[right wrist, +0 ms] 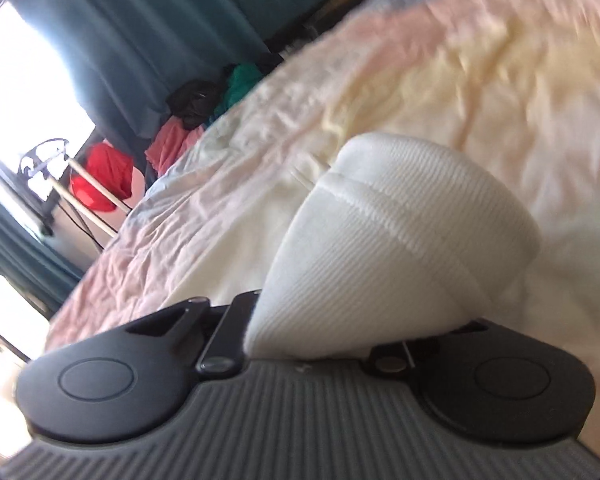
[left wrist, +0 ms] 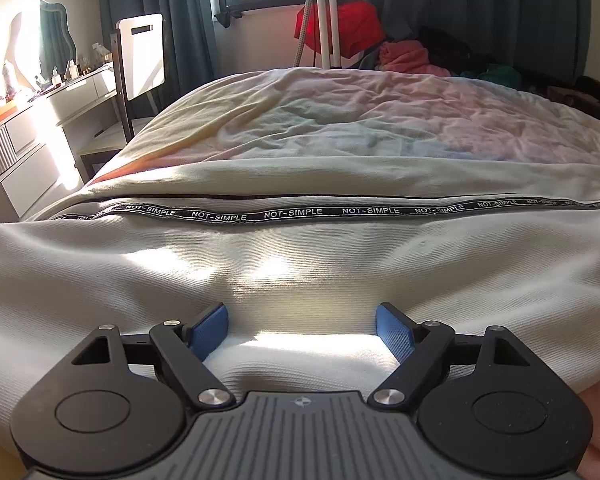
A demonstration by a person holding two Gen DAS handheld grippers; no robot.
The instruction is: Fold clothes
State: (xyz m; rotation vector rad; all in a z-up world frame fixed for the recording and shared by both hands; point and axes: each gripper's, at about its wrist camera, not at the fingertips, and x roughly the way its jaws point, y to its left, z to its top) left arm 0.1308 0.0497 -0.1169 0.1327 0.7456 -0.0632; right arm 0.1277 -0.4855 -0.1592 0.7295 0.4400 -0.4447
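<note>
Jaws spread on the left gripper (left wrist: 302, 322), right gripper (right wrist: 340, 336) clamps one white garment (right wrist: 400, 248).

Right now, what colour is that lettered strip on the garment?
Black strip with white "NOT-SIMPLE" lettering, clearest in the left wrist view.

One white garment (left wrist: 300, 264), two tools (left wrist: 302, 330)

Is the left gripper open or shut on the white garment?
Open. The left gripper has its blue pads spread wide apart, with the white garment lying loose between them, not pinched.
</note>
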